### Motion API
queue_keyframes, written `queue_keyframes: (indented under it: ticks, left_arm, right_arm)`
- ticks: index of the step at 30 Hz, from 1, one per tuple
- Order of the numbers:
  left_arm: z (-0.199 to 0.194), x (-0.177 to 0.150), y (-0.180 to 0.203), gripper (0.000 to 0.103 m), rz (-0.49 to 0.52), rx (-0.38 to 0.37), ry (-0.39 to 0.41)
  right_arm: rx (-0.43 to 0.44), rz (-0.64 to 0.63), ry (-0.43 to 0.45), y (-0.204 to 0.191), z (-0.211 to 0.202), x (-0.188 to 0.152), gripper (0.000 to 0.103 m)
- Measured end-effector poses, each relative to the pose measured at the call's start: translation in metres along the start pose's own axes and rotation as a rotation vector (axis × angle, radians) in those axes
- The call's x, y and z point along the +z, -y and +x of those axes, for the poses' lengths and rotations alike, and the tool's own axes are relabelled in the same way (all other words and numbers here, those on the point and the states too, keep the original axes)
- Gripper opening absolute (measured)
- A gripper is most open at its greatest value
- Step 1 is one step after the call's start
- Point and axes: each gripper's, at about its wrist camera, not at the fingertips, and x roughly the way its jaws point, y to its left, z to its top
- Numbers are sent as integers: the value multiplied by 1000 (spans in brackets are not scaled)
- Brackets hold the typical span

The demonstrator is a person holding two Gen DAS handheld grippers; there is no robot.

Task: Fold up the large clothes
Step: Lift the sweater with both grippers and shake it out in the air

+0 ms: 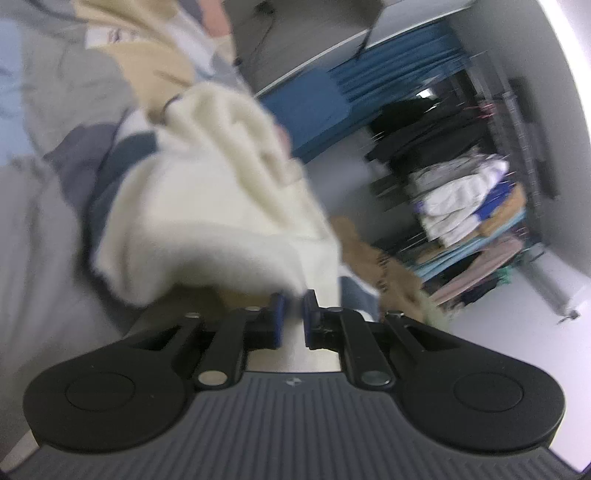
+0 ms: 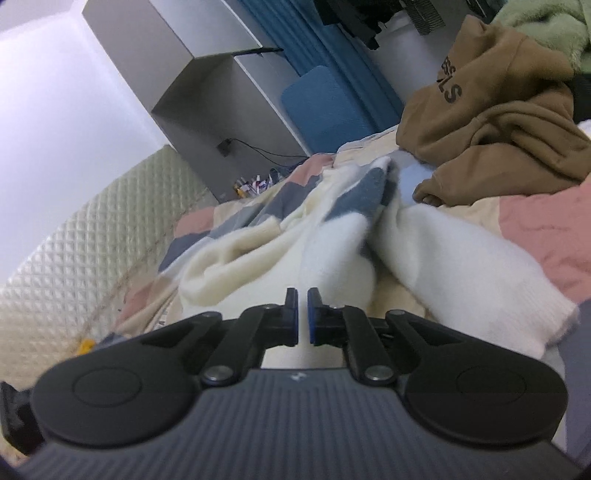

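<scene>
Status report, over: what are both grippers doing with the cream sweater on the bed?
Left gripper shut on cream sweater. Right gripper shut on it too. Brown hoodie lies beyond on bed, not in the way.

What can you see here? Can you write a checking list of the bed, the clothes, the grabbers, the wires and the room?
Surface: bed with a patchwork quilt in pink, cream and grey.
Job's things: cream sweater with grey-blue patches, bunched up on the quilt.
Clutter: brown hoodie and green fleece heaped behind it.
Grippers: left gripper shut on the sweater's cloth; right gripper shut on the sweater too.
Cables: black cable by the grey cabinet.
Surroundings: blue curtain, padded headboard, clothes rack.
</scene>
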Motion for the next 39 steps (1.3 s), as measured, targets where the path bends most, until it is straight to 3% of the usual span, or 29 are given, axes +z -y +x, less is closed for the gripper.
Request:
queue_keyframes:
  ticks: [3, 5, 7, 8, 11, 12, 17, 22, 24, 25, 26, 27, 29, 34, 36, 39]
  left_arm:
    - [12, -4, -10, 18, -38, 37, -53]
    - [17, -7, -12, 56, -51, 46, -72]
    - [20, -8, -12, 70, -43, 80, -65]
    - [22, -8, -13, 70, -38, 90, -66]
    - [31, -10, -17, 74, -61, 131, -91]
    - [35, -12, -21, 75, -80, 148, -102]
    - [55, -15, -37, 76, -170, 125, -139]
    - [63, -8, -37, 72, -155, 93, -51]
    - [71, -4, -42, 58, -176, 83, -47]
    - [73, -4, -43, 39, -182, 77, -49]
    - [76, -2, -43, 20, -175, 73, -52]
    - [76, 0, -39, 17, -150, 83, -38]
    - [69, 5, -27, 13, -80, 68, 7]
    - [37, 11, 4, 12, 53, -132, 55]
    - [19, 14, 18, 12, 98, -208, 86]
    - [-6, 21, 30, 12, 89, -284, 124]
  right_arm:
    - [-38, 4, -36, 4, 9, -5, 11]
    - [-48, 56, -65, 11, 14, -8, 11]
    - [-56, 92, -68, 15, 14, -8, 12]
    - [-72, 100, -71, 17, 15, -8, 20]
    - [-105, 138, -56, 22, 12, -6, 70]
    - [-110, 155, -43, 24, 10, -6, 75]
    - [-125, 187, -77, 33, 23, -9, 75]
    - [-49, 225, -134, 44, 53, -14, 74]
    - [-65, 214, -151, 48, 68, -13, 61]
    - [-72, 216, -163, 51, 75, -14, 55]
    - [-78, 219, -179, 55, 83, -14, 42]
    - [-86, 220, -196, 59, 88, -16, 27]
    - [-77, 225, -208, 63, 92, -17, 19]
    - [68, 117, -63, 33, 54, -1, 14]
    - [51, 3, 13, 9, 31, 3, 14]
    - [63, -82, 98, -14, -4, 4, 14]
